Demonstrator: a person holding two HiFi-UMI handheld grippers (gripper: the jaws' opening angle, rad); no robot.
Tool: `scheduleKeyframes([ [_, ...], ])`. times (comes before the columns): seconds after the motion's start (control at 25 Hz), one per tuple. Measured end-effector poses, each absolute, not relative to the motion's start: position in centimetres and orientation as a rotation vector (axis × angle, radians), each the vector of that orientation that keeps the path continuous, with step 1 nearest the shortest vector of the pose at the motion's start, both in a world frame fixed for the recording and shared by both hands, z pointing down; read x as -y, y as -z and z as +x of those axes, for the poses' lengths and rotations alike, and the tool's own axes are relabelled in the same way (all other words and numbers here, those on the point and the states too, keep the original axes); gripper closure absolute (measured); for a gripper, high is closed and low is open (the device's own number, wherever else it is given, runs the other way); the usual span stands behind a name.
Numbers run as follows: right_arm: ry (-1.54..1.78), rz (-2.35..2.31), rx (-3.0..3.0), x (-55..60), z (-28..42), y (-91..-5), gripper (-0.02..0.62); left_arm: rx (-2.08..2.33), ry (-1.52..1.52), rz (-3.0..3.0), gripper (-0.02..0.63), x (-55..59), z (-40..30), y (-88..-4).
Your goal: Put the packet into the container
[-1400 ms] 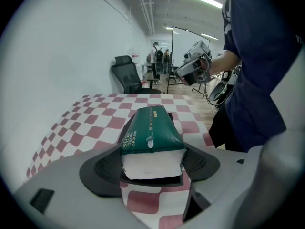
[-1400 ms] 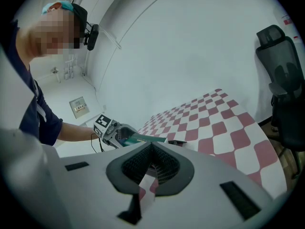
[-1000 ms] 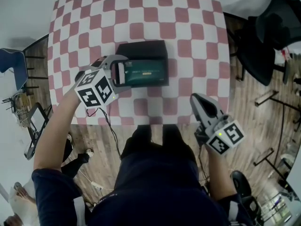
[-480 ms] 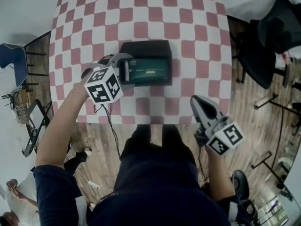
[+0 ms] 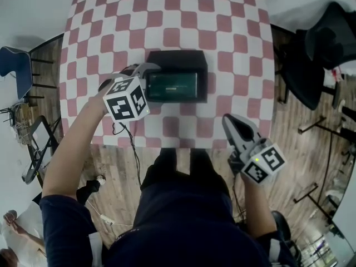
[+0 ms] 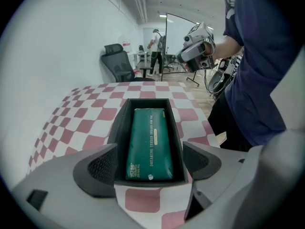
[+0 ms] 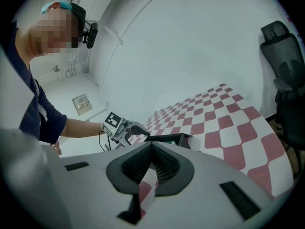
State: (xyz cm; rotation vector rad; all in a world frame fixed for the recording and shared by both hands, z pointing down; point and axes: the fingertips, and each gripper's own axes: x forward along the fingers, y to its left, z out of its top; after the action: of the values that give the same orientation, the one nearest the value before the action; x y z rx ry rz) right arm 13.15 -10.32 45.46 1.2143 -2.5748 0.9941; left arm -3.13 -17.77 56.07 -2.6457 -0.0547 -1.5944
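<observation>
The green packet (image 5: 171,85) (image 6: 148,142) lies flat inside the black rectangular container (image 5: 177,58) (image 6: 119,128) on the checkered table. My left gripper (image 5: 143,77) (image 6: 148,165) is open at the container's left end, one jaw on each side of that end, nothing held between them. My right gripper (image 5: 230,121) (image 7: 151,151) is shut and empty, hanging at the table's near edge to the right, well away from the container. The right gripper view shows the container (image 7: 174,138) and the left gripper (image 7: 121,128) in the distance.
The red-and-white checkered table (image 5: 222,15) ends right in front of me, with wooden floor (image 5: 311,143) on both sides. A black office chair (image 5: 328,38) stands to the right and a blue chair (image 5: 16,74) to the left.
The packet has settled lower into the container. The left gripper has drawn back slightly from the packet's left end. The right gripper has barely moved.
</observation>
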Motion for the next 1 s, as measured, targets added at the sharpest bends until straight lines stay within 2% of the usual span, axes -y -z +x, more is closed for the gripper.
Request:
scheduleKeyframes([
  [0.24, -0.959, 1.206, 2.591, 10.9, 12.4, -44.4, 0.577, -0.072, 1.466, -2.728, 0.190, 18.3, -2.9, -53.0],
  [0.64, -0.809, 1.200, 2.657, 13.2, 11.3, -39.6, 0.577, -0.523, 0.918, -3.014, 0.198, 18.1, -2.5, -41.7],
  [0.72, -0.769, 1.194, 2.672, 13.6, 11.0, -38.5, 0.577, -0.601, 0.826, -3.018, 0.240, 17.7, -2.6, -39.7],
  [0.8, -0.722, 1.184, 2.687, 14.0, 10.6, -37.3, 0.577, -0.695, 0.722, -3.031, 0.333, 17.4, -2.7, -37.8],
  [1.0, -0.597, 1.162, 2.721, 14.5, 9.5, -34.4, 0.577, -0.892, 0.539, -3.075, 0.422, 16.3, -3.1, -34.7],
])
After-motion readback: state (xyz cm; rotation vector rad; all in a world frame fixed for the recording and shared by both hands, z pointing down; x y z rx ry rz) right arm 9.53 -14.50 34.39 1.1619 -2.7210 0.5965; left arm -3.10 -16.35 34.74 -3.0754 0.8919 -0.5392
